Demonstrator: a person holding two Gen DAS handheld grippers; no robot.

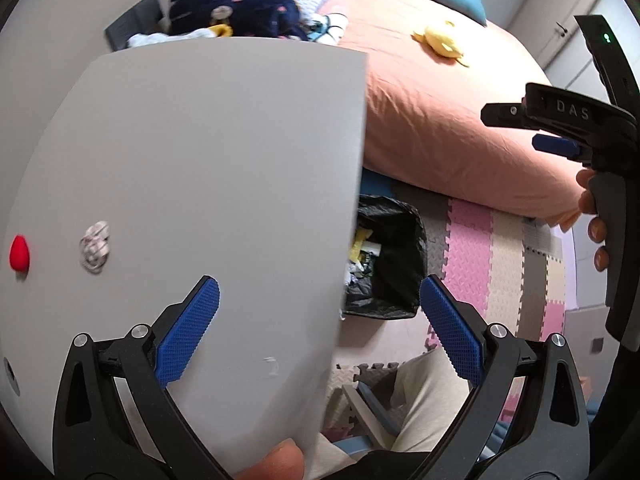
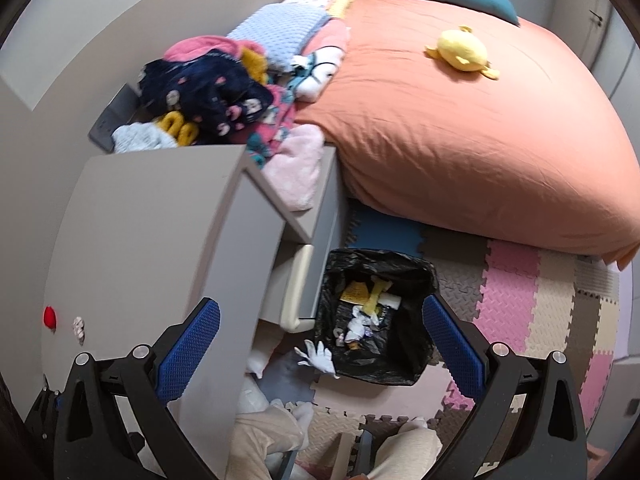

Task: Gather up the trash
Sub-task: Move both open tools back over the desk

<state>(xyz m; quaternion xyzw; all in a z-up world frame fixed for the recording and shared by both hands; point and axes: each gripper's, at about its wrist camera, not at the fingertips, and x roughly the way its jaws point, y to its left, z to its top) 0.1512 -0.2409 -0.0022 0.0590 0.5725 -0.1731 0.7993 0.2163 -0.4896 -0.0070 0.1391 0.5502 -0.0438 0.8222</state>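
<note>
Crumpled paper [image 1: 95,247] is the trash left on my grey desk [image 1: 208,152], beside a red ball [image 1: 19,253] and well left of my left gripper [image 1: 318,330], whose jaws stand apart and empty. My right gripper [image 2: 320,354] also gapes empty, above the black-lined bin [image 2: 374,314] on the floor mat [image 2: 520,304]. I judge I'm between pickups; next calls for swinging left and closing on that wad.

A grey bench [image 2: 152,216] stands against a grey wall [image 2: 80,52]. Beside it is a bed [image 2: 460,140] with an orange cover. Interlocking foam mats [image 2: 532,304] in pink, beige and grey cover the floor.
</note>
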